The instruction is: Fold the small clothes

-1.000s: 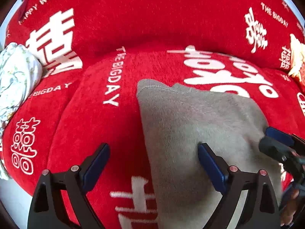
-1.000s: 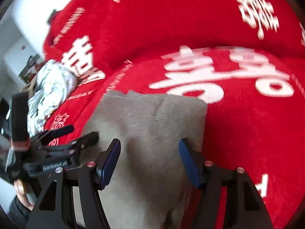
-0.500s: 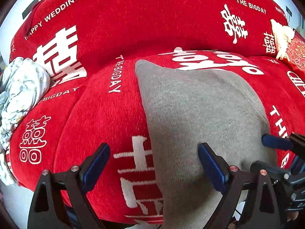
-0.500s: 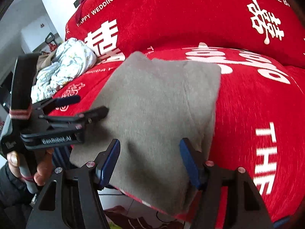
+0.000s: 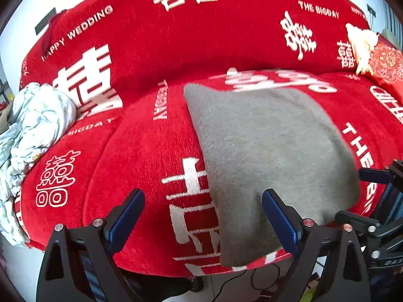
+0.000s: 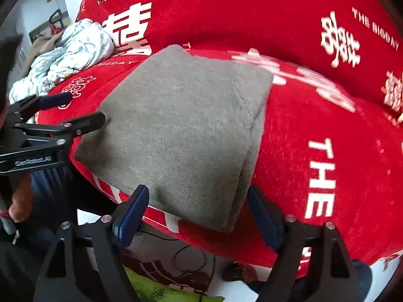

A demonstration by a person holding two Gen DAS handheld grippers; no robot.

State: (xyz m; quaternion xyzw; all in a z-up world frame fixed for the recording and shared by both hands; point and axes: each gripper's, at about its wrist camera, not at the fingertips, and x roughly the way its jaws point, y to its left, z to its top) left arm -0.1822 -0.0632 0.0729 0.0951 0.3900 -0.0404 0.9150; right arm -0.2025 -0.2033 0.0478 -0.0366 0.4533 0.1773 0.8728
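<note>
A grey fleece garment [image 5: 269, 156] lies folded into a thick rectangle on the red sofa seat [image 5: 141, 156], its near edge at the seat's front. It also shows in the right wrist view [image 6: 183, 130], with stacked layers along its right side. My left gripper [image 5: 202, 216] is open and empty, off the seat's front edge, its right finger in front of the garment's near corner. My right gripper [image 6: 199, 214] is open and empty, just below the garment's near edge. The left gripper also shows at the left of the right wrist view [image 6: 75, 110].
A crumpled pale floral cloth [image 5: 32, 125] lies at the sofa's left end, also in the right wrist view [image 6: 73, 50]. A red and cream cushion [image 5: 372, 52] sits at the far right. The sofa back [image 5: 201, 30] rises behind. Floor with a cable [image 6: 191, 254] lies below.
Both grippers have pulled back and up from the grey garment toward the sofa's front edge. The garment stays folded on the seat. Both stay open.
</note>
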